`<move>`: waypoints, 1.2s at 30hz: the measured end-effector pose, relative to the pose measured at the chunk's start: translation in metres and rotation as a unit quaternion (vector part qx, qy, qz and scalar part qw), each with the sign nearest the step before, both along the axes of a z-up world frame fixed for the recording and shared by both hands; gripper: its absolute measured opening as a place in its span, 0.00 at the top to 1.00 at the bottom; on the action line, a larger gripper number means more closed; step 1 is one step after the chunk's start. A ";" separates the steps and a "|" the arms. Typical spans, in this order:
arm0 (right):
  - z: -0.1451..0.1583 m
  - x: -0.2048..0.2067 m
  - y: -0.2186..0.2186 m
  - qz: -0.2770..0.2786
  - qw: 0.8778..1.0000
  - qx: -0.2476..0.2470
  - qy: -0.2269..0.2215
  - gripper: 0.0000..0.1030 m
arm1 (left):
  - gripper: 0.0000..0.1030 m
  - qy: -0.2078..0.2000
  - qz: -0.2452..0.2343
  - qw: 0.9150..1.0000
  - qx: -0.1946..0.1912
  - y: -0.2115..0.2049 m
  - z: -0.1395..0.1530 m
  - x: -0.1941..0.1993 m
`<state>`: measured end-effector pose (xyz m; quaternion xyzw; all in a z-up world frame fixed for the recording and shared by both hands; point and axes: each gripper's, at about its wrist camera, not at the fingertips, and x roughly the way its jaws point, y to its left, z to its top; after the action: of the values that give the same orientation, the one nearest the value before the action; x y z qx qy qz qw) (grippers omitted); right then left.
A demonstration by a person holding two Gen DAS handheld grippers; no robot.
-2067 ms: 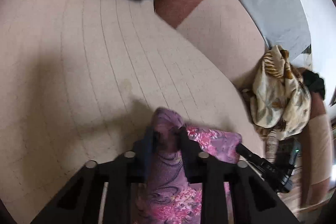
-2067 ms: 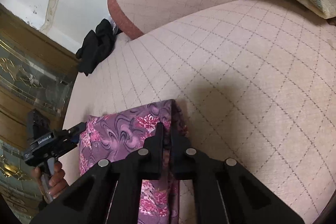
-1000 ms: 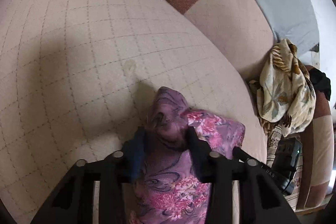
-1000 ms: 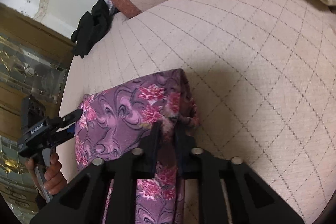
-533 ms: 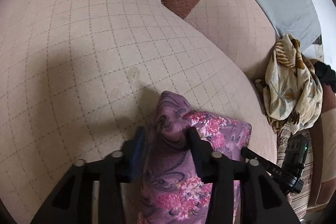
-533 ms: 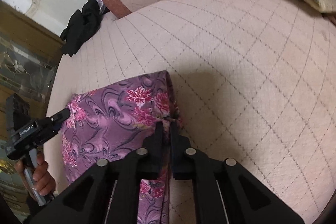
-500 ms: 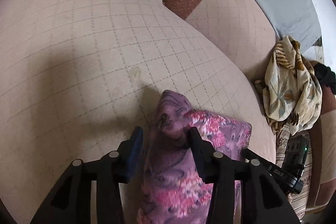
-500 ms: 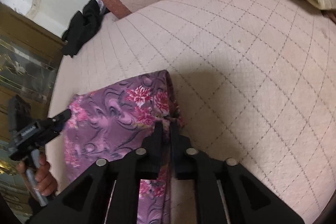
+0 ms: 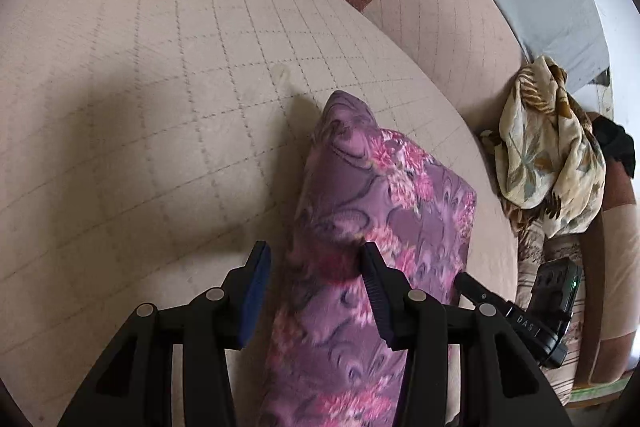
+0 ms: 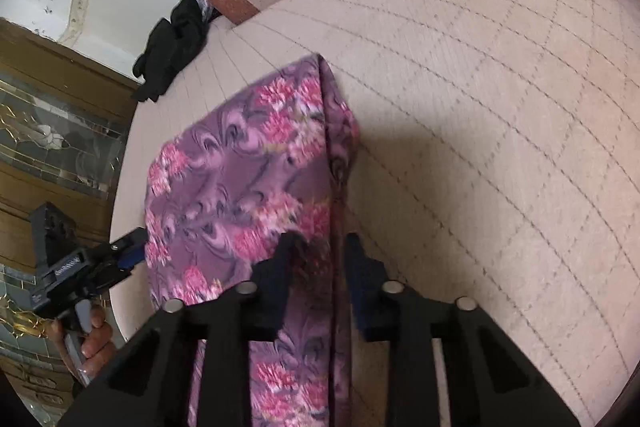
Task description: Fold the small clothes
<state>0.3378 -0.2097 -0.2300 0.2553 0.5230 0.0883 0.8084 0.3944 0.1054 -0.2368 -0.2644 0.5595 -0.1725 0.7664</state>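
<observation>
Purple floral garment (image 9: pixel 384 211) lies folded on the sofa seat (image 9: pixel 160 87): thin, limp, light, probably slippery; pinch corners or hems. Left gripper (image 9: pixel 314 267) fingers apart, straddling its left edge, not pinching. Right gripper (image 10: pixel 316 259) fingers closing around right edge.

My left gripper (image 9: pixel 312 259): black frame, silver screws, blue pad. My right gripper (image 10: pixel 318 247): black, silver screws, dark navy pads.
</observation>
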 end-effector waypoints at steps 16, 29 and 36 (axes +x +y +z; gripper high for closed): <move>-0.005 0.009 -0.006 0.014 0.999 -0.017 0.028 0.78 | 0.49 -0.001 -0.002 0.998 0.056 -0.008 0.006 -0.001; -0.010 -0.027 0.015 0.030 0.998 -0.037 0.045 0.94 | 0.93 -0.003 -0.042 0.992 0.118 -0.002 -0.003 -0.052; -0.011 -0.064 -0.006 -0.012 0.999 0.014 0.038 0.73 | 0.81 0.043 0.012 0.999 0.018 0.038 -0.018 -0.063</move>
<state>0.2738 -0.2153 -0.2411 0.2759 0.5493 0.0758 0.7851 0.3312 0.1429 -0.2552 -0.2650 0.5914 -0.1417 0.7483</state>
